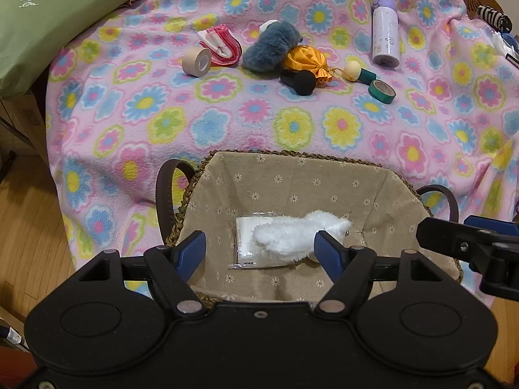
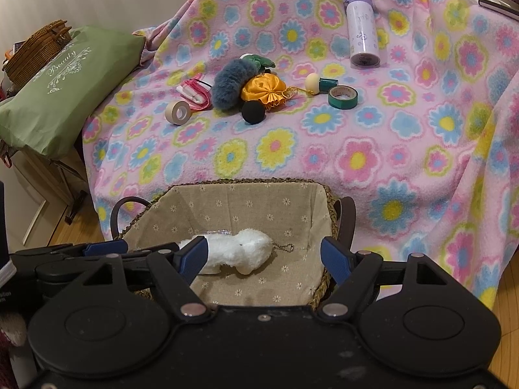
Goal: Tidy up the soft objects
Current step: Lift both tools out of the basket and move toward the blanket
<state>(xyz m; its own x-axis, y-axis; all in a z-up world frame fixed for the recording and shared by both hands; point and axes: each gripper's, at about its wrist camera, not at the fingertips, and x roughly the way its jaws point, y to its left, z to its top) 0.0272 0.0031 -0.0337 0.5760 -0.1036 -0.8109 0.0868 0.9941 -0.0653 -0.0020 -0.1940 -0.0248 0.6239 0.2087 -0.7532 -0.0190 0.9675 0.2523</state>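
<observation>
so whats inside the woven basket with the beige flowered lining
Inside the woven basket lies a fluffy white plush toy with a small metal chain, resting on a flat clear plastic packet. What the toy hides of the packet cannot be seen.

— What sort of place is this?

— A home, a living room or bedroom by the look of it. Ahead of the grippers a pink flowered fleece blanket [image 1: 292, 129] is draped over a piece of furniture, and wooden floorboards [image 1: 29, 227] show below it on the left.

— Anything else domestic?

— A green cushion [image 2: 61, 90] far left with a wicker bag [image 2: 39, 48] behind it, and a fabric-lined woven basket [image 1: 292, 175] just beneath the fingers.
</observation>
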